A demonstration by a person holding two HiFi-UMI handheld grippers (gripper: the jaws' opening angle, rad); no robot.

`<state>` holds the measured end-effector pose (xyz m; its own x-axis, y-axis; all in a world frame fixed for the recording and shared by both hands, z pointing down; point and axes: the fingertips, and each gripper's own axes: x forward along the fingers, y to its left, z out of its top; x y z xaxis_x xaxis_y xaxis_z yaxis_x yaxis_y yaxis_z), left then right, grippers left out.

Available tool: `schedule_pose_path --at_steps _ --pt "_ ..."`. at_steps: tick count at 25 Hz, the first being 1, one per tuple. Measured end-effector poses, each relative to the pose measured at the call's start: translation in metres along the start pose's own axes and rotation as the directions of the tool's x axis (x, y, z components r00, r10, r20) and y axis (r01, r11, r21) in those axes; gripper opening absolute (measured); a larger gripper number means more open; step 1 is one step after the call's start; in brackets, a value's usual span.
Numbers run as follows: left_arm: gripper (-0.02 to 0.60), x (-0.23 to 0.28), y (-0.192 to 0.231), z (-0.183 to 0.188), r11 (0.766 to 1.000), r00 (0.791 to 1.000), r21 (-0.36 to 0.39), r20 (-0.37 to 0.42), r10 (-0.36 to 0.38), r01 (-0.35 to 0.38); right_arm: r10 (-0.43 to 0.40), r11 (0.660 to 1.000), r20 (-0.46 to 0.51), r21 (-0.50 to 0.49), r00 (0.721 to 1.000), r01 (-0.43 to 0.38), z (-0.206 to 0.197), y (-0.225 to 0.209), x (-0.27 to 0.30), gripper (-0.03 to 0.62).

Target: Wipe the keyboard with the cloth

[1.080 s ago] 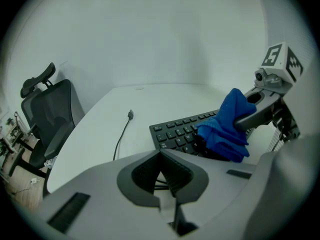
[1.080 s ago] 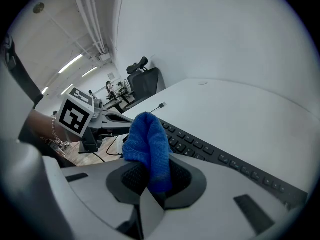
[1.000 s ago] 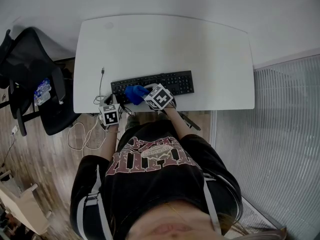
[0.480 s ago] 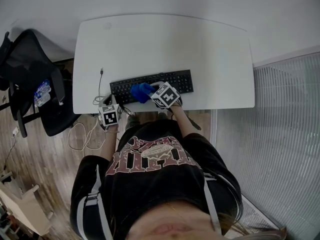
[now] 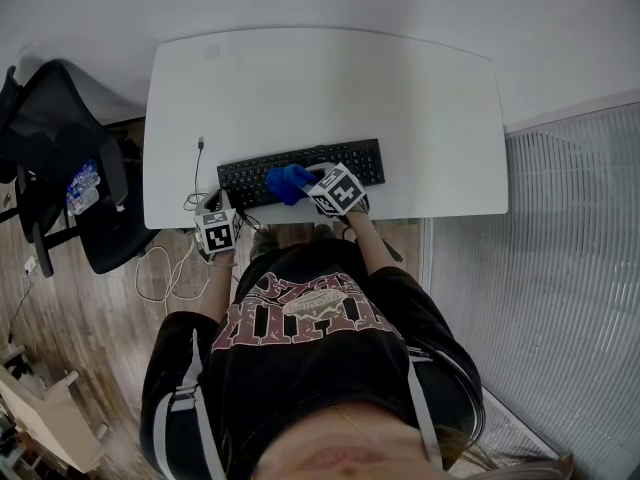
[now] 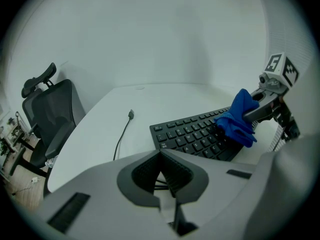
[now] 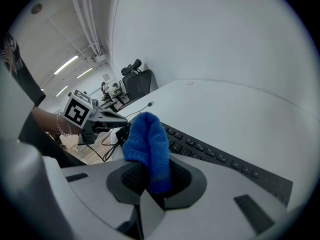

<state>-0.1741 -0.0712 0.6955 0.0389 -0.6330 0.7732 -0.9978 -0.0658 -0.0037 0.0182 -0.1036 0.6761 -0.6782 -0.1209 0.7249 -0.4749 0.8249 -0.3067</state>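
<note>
**Desk top: keyboard plus one loose cable**

White desk with rounded corners stood against a plain white wall. A black keyboard lay flat on it near the front edge, about mid-width. It was slightly skewed, with the left end closer to that edge than the right. A thin dark cable lay on the top just left of the keyboard. Its plug end sat free, pointing toward the wall, and the other end dropped off the front edge. There was a faint round mark near the far-left corner.
</note>
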Motion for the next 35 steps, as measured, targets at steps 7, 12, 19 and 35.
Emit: schedule_pose_path --at_steps 7,12,19,35 --pt "0.035 0.000 0.000 0.000 1.000 1.000 0.006 -0.003 -0.001 0.001 -0.009 1.000 -0.028 -0.030 1.000 0.008 -0.008 -0.011 -0.011 0.064" --pt "0.035 -0.001 0.000 0.001 1.000 1.000 0.016 -0.005 -0.003 0.003 -0.035 0.999 -0.036 -0.026 0.999 0.034 -0.015 -0.023 -0.025 0.064" --pt "0.035 -0.002 -0.003 -0.001 1.000 1.000 0.021 -0.006 0.000 0.001 -0.052 0.999 -0.025 0.001 0.998 0.052 -0.030 -0.032 -0.038 0.064" --pt "0.035 -0.003 -0.002 0.001 1.000 1.000 0.019 -0.004 0.004 -0.004 -0.155 0.985 -0.029 0.071 0.988 0.156 -0.055 -0.064 -0.075 0.064"
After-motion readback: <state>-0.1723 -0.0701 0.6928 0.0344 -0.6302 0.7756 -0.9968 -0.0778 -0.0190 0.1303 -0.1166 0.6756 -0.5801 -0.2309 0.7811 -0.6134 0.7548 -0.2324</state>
